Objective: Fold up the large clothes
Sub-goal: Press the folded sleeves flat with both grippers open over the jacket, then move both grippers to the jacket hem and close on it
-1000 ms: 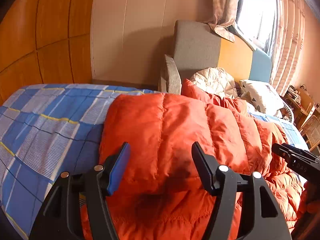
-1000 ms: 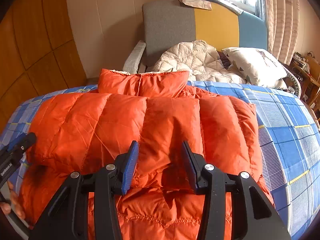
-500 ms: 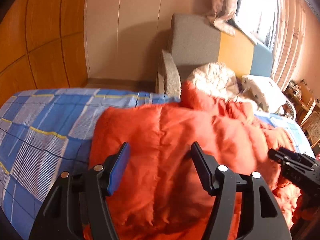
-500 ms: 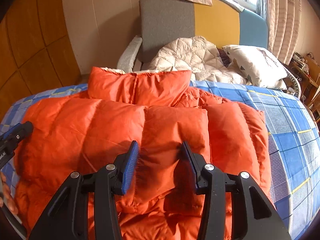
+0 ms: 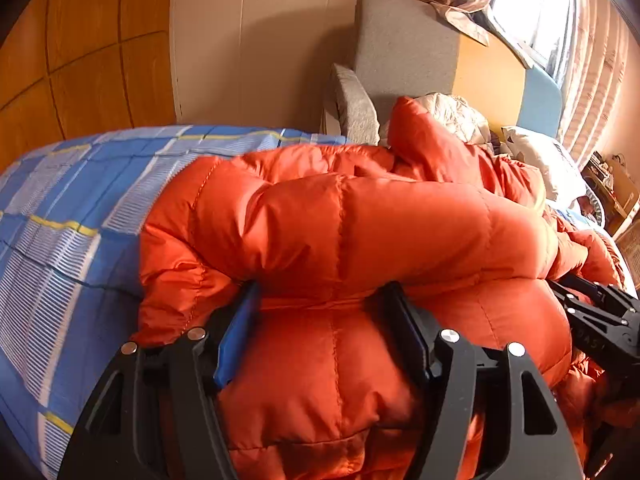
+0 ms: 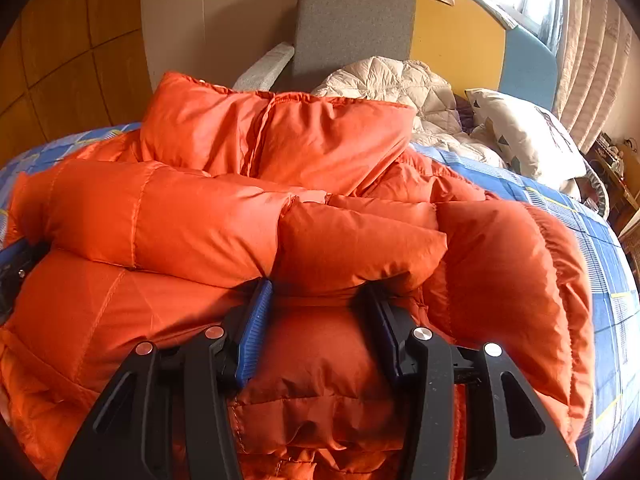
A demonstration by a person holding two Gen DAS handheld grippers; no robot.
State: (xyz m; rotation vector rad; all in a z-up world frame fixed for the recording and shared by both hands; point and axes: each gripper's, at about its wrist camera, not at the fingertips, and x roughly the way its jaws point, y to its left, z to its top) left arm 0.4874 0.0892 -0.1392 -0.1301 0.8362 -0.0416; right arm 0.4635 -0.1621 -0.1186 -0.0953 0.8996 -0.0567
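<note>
Folding is mid-step: each hand-held gripper, left [image 5: 320, 312] and right [image 6: 316, 300], pinches the puffy orange quilted down jacket [image 5: 360, 232] as jaws ease open; next, let go toward twelve o'clock and flatten.

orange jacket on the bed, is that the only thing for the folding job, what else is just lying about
For the job:
orange jacket
left hand-held gripper
right hand-held gripper

Lying about:
white quilted jacket
pillow
armchair
bed sheet
</note>
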